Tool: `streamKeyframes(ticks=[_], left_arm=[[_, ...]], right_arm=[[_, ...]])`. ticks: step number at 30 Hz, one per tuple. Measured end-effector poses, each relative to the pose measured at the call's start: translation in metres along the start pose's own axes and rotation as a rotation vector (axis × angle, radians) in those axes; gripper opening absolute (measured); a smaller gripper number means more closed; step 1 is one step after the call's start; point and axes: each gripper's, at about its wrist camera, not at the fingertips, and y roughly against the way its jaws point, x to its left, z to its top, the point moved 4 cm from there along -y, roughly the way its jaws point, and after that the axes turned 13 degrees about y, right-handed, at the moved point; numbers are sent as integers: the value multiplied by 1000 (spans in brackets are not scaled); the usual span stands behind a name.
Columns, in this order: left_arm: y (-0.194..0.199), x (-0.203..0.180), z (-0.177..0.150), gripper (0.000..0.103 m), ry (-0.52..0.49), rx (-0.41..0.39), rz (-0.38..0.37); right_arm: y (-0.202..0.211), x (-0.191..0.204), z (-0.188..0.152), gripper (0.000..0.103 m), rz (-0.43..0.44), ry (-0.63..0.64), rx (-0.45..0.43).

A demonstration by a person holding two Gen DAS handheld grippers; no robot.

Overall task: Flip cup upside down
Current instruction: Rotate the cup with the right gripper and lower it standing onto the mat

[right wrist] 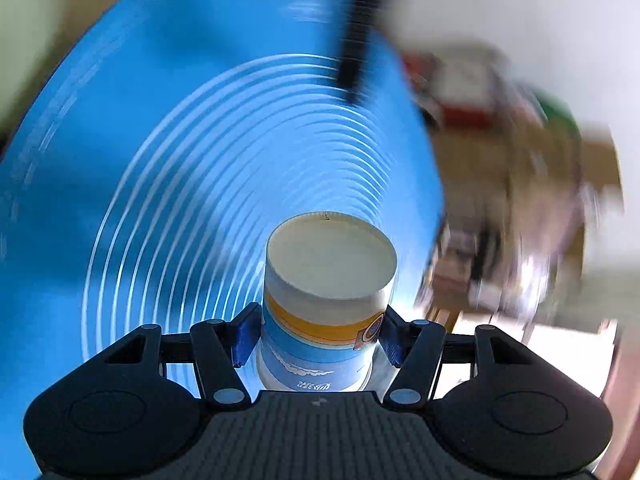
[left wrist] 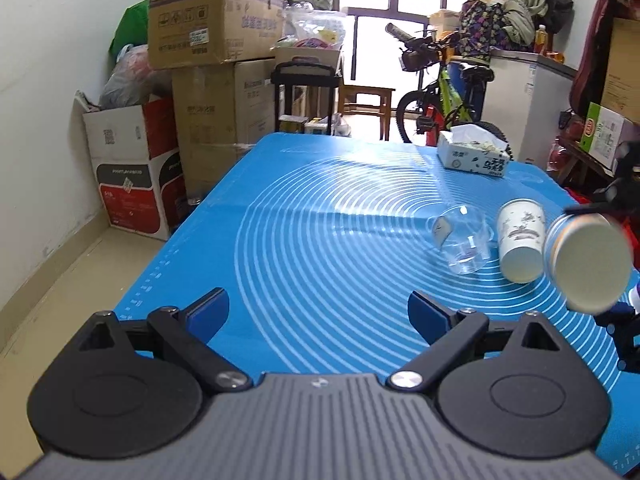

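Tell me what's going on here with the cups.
The right tool grips a blue-and-orange paper cup off the blue mat, its flat base toward the camera, mid-flip judging by the blur. The left tool hangs open, holding nothing. A white paper cup and a clear glass sit on the mat.

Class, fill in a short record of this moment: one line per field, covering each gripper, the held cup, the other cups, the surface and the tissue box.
left gripper: open, holds nothing, above the mat
right gripper: fingers shut on the paper cup
paper cup: blue and orange print, flat base faces the camera
second paper cup: on its side on the mat
clear cup: tipped over, beside the second paper cup
blue mat: white concentric rings
tissue box: far right of the mat
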Motion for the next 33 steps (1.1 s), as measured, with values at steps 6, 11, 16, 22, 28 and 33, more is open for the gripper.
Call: streamKeyframes(ticks=[6, 11, 16, 22, 28, 33], left_arm=[[0, -17, 0, 95, -22, -1, -34], [2, -29, -3, 95, -48, -7, -51], [3, -38, -7, 95, -72, -8, -61], [5, -45, -12, 95, -92, -19, -64], [7, -48, -17, 95, -103, -17, -61], [7, -49, -19, 95, -112, -12, -54]], right_arm=[[21, -1, -51, 58, 15, -659, -1], [30, 5, -91, 58, -24, -1089, -26], [28, 20, -123, 58, -67, -1382, -18], [12, 45, -145, 58, -116, -1571, 3], [-10, 60, -140, 58, -98, -1595, 2], [-17, 50, -140, 58, -64, -1605, 17]])
